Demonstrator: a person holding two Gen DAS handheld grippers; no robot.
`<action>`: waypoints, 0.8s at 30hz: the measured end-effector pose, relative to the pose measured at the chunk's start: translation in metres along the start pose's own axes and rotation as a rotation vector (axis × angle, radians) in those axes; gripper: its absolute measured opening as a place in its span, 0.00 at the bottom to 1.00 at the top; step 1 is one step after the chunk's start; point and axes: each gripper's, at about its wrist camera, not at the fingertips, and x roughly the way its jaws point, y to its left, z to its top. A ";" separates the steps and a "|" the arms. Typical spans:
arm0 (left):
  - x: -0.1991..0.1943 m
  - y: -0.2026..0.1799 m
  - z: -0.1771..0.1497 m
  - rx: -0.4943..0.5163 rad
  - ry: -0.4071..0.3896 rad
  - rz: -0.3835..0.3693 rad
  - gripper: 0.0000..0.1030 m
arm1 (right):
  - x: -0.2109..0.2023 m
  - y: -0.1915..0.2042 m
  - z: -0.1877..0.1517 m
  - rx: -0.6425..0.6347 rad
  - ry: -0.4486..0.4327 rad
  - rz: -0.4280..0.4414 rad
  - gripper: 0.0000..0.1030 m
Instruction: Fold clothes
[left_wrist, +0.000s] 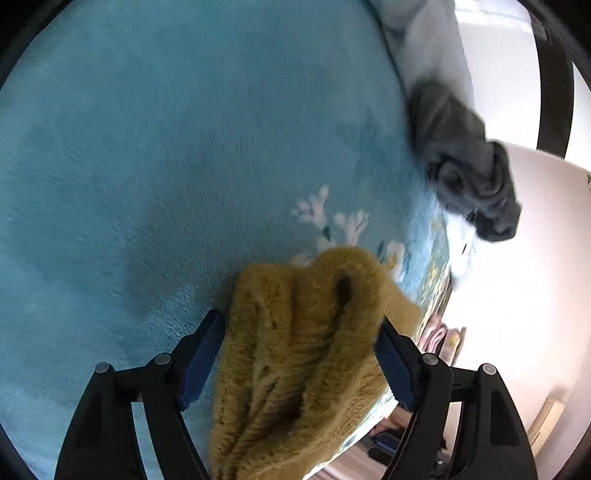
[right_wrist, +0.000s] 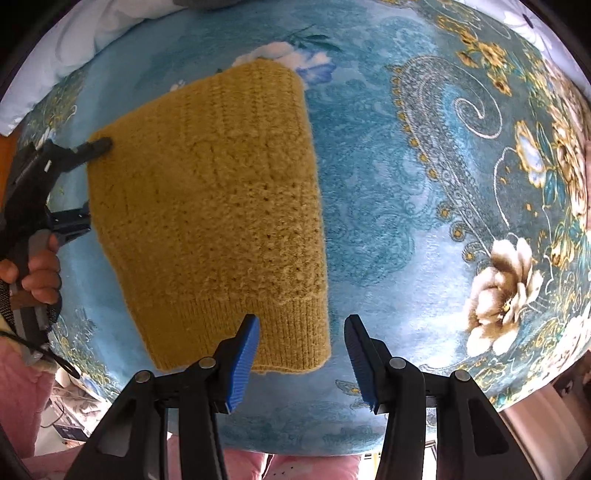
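Observation:
A mustard-yellow knitted sweater (right_wrist: 221, 206) lies folded on a blue floral blanket (right_wrist: 406, 184). In the left wrist view its bunched edge (left_wrist: 306, 332) fills the gap between my left gripper's (left_wrist: 301, 332) wide-spread jaws; whether they pinch it I cannot tell. That left gripper also shows in the right wrist view (right_wrist: 92, 181) at the sweater's left edge, one finger above it and one below. My right gripper (right_wrist: 301, 332) is open and empty, just above the sweater's ribbed hem (right_wrist: 288, 332) at its near right corner.
A crumpled dark grey garment (left_wrist: 465, 162) lies at the blanket's far right edge in the left wrist view, with a pale blue-white cloth (left_wrist: 424, 40) behind it. The bed edge (left_wrist: 436, 295) drops off to the right. A white pillow (right_wrist: 74, 44) lies at upper left.

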 end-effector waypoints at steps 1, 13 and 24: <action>0.000 0.000 0.001 0.009 0.004 -0.007 0.79 | 0.000 -0.002 -0.001 0.006 0.000 -0.001 0.50; 0.005 -0.024 -0.012 0.066 -0.002 0.097 0.36 | -0.019 -0.004 -0.011 -0.003 -0.032 -0.001 0.50; -0.117 0.030 -0.063 -0.203 -0.355 0.080 0.31 | -0.049 0.001 -0.016 0.034 -0.116 0.057 0.50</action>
